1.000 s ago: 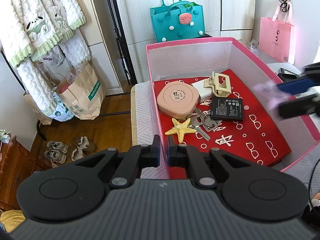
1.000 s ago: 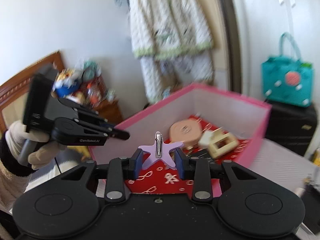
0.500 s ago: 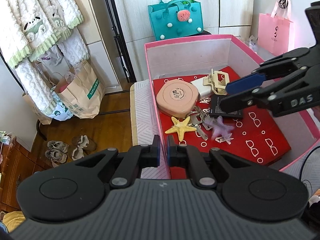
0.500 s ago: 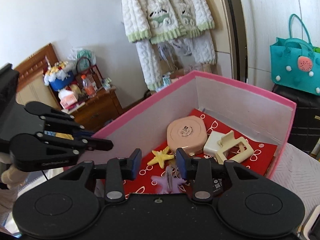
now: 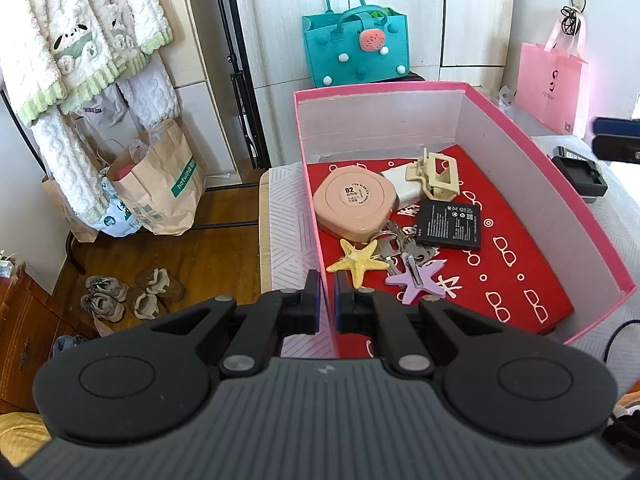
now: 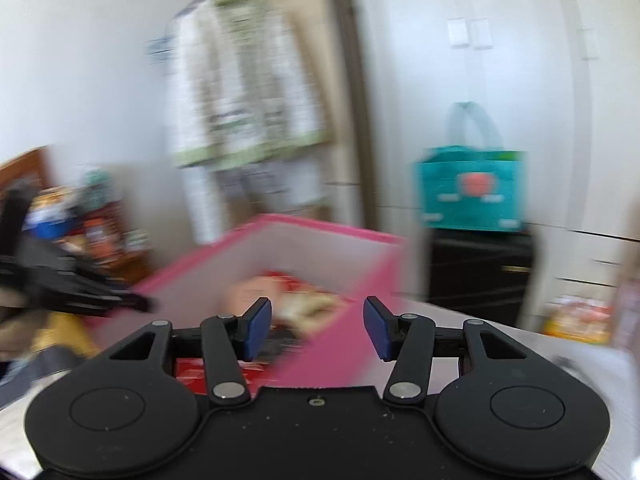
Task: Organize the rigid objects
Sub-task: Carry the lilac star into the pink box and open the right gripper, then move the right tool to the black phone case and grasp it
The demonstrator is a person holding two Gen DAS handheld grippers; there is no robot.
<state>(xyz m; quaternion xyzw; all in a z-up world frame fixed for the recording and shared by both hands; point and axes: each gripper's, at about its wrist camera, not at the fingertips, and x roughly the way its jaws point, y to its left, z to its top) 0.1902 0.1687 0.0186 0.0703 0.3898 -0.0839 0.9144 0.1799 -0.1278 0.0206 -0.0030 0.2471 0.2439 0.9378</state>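
Motion-blurred room behind pink box [image 6: 320,232]

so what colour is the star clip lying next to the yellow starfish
Pale purple star clip, clearest in the left wrist view.

Bright daylight across pale wardrobe doors [image 5: 476,20]; fleecy white garments [image 5: 80,52] hung on the left; paper bags [image 5: 160,188] and worn shoes [image 5: 132,292] on wooden floor [image 5: 192,256]; teal bag [image 5: 356,52], pink bag [image 5: 552,80] beyond.

Bright daylight, sharp left wrist view, right wrist view motion-blurred, fisheye-curved edges
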